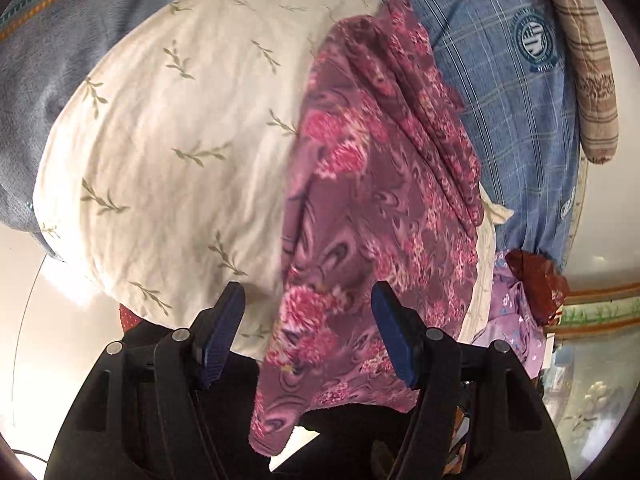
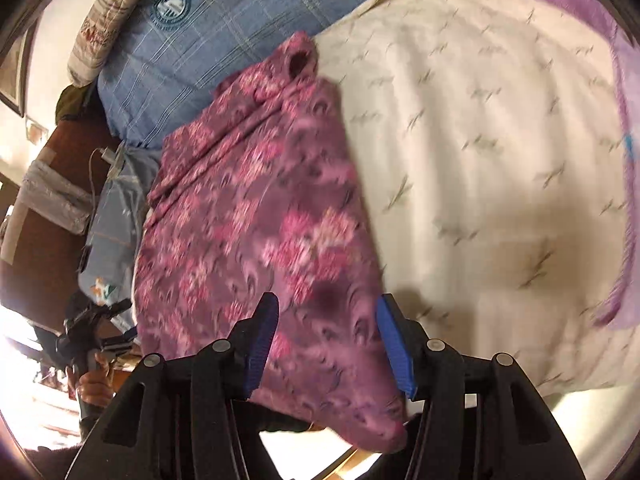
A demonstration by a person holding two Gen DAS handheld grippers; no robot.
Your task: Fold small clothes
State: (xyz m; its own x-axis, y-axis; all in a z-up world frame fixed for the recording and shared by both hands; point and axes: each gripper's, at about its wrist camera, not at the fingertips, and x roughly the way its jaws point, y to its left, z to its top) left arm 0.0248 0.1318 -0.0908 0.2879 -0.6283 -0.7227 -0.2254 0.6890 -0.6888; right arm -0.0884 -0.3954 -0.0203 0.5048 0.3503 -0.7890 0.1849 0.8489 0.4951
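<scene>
Both claws released above the near end of the floral garment

Left claw [image 1: 308, 304] and right claw [image 2: 328, 320] each stand with jaws apart and nothing pinched; the purple floral garment [image 1: 360, 200] lies directly under and ahead of both, its near hem passing below the blue pads [image 2: 394, 344]. It runs lengthwise away from the claws, a long folded strip with loose pleats at the far end. Neither hand looks clearly nearer. The fabric seems thin and limp, so it should crease easily. Beneath it is a cream leaf-print cloth [image 1: 180, 128], soft and wrinkled. Beyond lies a blue checked shirt [image 1: 500, 80] with a round badge.
</scene>
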